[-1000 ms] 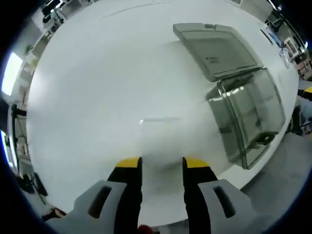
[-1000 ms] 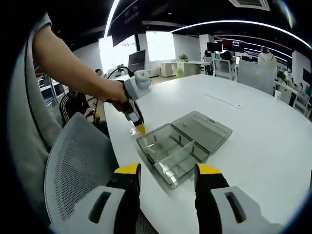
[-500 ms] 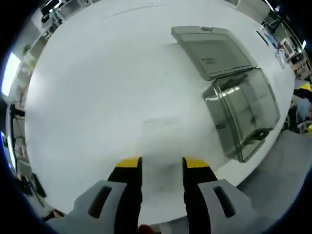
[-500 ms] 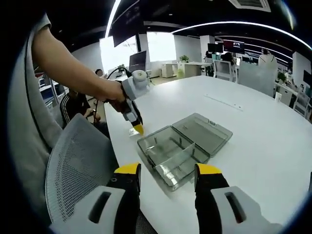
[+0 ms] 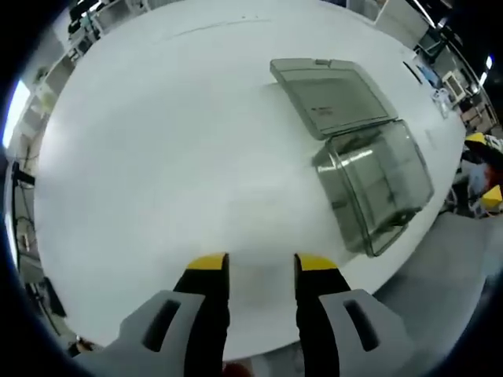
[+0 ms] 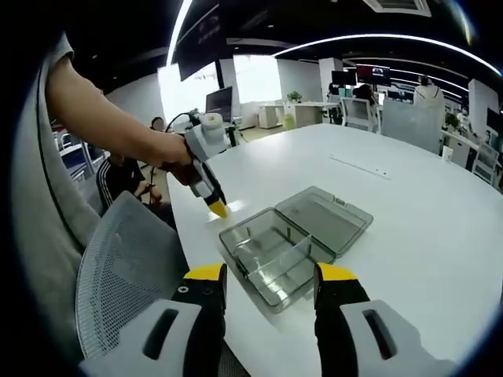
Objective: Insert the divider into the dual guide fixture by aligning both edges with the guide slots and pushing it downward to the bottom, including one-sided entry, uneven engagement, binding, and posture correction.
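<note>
- Left gripper [image 5: 259, 263]: jaws close together above the white surface [image 5: 157, 157]. A thin clear divider [image 6: 222, 211] appears pinched between them; barely discernible.
- Right gripper [image 6: 269, 275]: jaws apart, empty, hovering short of the fixture box [image 6: 271, 255].
- Box lies open, lid [image 6: 326, 216] flat beside it, near the surface edge.
- Judgement: divider is light, stiff, slippery; hold by its top edge, keeping side edges free.

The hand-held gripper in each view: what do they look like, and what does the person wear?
Each hand-held gripper has light grey bodies with slotted sides, black jaws and yellow tips: the left hand-held gripper and the right hand-held gripper look the same. In the right gripper view the left one has a pale rounded top with a thin black cable. The person wears a grey short sleeve.
</note>
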The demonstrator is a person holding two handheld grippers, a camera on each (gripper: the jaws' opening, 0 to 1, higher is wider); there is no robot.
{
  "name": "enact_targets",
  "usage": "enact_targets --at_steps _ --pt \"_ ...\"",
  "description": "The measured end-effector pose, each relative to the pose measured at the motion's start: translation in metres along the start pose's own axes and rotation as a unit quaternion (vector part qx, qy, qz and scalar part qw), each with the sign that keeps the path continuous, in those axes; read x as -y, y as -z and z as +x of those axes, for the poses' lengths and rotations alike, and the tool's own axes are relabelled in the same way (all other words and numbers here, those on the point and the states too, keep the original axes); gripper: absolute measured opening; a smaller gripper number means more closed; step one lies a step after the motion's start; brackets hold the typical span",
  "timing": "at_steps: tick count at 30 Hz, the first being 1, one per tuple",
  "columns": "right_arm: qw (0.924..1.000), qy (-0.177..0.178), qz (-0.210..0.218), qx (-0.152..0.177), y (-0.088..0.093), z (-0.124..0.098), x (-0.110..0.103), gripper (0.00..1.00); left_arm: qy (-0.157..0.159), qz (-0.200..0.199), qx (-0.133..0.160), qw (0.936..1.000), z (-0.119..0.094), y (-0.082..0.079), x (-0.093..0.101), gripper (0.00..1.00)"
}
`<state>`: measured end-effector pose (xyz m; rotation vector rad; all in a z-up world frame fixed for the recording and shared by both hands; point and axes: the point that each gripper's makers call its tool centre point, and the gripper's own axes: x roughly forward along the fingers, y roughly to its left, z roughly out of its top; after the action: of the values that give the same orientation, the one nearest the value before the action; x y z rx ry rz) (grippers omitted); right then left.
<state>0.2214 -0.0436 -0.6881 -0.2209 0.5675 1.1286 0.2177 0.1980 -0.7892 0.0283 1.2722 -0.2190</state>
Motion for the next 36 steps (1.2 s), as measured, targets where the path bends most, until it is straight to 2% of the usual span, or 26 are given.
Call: enact_targets --at_steps 10,12,17,24,28,36 --pt "0.9999 -0.008 0.005 0.008 -0.009 0.003 0.001 0.41 0.015 -0.015 0.016 0.9997 -0.009 0.000 0.000 0.29" --pt "0.9994 -0.015 0.023 0.019 -0.013 0.003 0.002 0.41 0.021 -0.019 0.020 0.9994 -0.011 -0.001 0.000 0.29" --pt "0.9992 -0.014 0.029 0.023 -0.016 0.002 0.007 0.41 0.034 -0.022 0.033 0.9986 -0.018 -0.004 0.005 0.29" --pt "0.9988 -0.021 0.032 0.031 -0.022 0.002 0.008 0.41 0.053 -0.016 0.056 0.9969 -0.030 -0.014 0.017 0.29" --pt "0.9973 -0.035 0.045 0.045 -0.029 0.002 0.005 0.41 0.069 -0.012 0.072 0.9949 -0.038 -0.023 0.027 0.29" --pt "0.9961 -0.045 0.053 0.055 -0.035 0.001 0.006 0.41 0.096 0.002 0.100 0.9904 -0.057 -0.034 0.048 0.29"
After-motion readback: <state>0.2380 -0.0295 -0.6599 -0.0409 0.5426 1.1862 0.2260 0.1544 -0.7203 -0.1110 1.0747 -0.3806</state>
